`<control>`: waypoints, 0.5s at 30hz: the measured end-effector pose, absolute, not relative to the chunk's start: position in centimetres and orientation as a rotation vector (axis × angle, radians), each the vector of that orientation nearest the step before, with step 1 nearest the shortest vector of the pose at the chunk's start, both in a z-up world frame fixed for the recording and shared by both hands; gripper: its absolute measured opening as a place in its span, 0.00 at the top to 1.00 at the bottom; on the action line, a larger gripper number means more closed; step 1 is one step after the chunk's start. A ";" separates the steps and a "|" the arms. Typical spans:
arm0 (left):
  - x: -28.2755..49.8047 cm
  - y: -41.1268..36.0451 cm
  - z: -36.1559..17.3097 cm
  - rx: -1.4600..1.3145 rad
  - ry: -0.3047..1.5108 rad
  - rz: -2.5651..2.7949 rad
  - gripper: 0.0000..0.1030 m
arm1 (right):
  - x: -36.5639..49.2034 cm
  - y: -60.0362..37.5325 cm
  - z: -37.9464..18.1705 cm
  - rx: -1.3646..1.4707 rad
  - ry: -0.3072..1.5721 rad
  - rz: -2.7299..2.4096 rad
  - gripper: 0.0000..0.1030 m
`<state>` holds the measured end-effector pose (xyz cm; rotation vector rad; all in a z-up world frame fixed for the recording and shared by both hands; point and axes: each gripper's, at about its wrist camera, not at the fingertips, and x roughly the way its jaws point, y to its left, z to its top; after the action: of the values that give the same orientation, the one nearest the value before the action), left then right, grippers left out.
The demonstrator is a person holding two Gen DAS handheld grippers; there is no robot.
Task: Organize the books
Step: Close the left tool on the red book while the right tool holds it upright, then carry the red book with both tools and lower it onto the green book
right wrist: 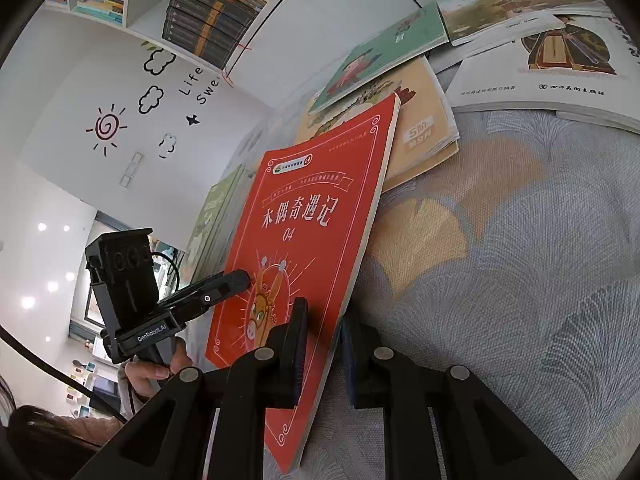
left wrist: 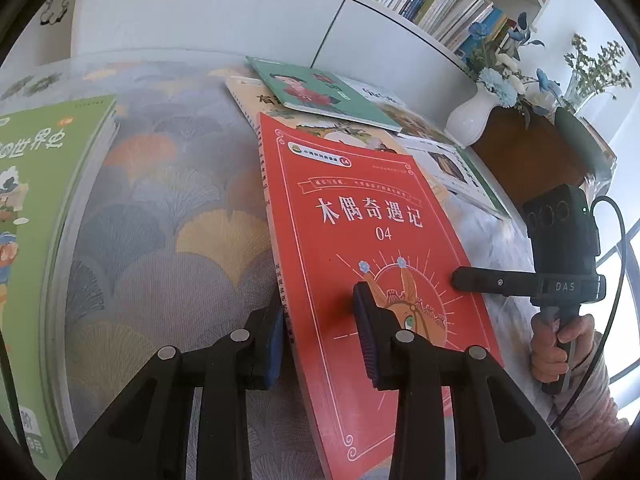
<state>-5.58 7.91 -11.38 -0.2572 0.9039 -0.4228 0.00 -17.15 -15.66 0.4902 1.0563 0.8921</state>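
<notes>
- Left wrist view: the red book lay with its long axis running from near to far, title end away, its far end propped on a loose pile of other books, so it sat tilted on the patterned counter.
- The left gripper straddled the book's near left edge, one finger outside the spine, the other on the cover; the gap was narrow and the pads seemed to clasp that edge.
- The right gripper reached in from the right, its tip on the cover.
- One green book lay apart at far left; four or so books sat in the far pile.
- Right wrist view: the red book rose slanting away, pinched thin between the right gripper fingers at its near right edge.
- The left gripper touched the cover at left.
</notes>
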 end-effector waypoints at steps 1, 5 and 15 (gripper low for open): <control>-5.6 7.9 -11.4 -0.255 0.902 -0.422 0.69 | -0.1 -17.1 -15.6 0.484 1.049 0.891 0.88; -5.6 7.9 -11.4 -0.260 0.894 -0.430 0.68 | -0.7 -16.8 -15.4 0.454 1.019 0.872 0.88; -6.2 8.2 -10.8 -0.310 0.945 -0.437 0.72 | -2.6 -15.8 -14.0 0.439 0.990 0.800 0.86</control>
<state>-6.16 8.16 -10.85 -0.3098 0.9446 -0.4375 -2.58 -15.85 -14.01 0.4394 0.9901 0.7998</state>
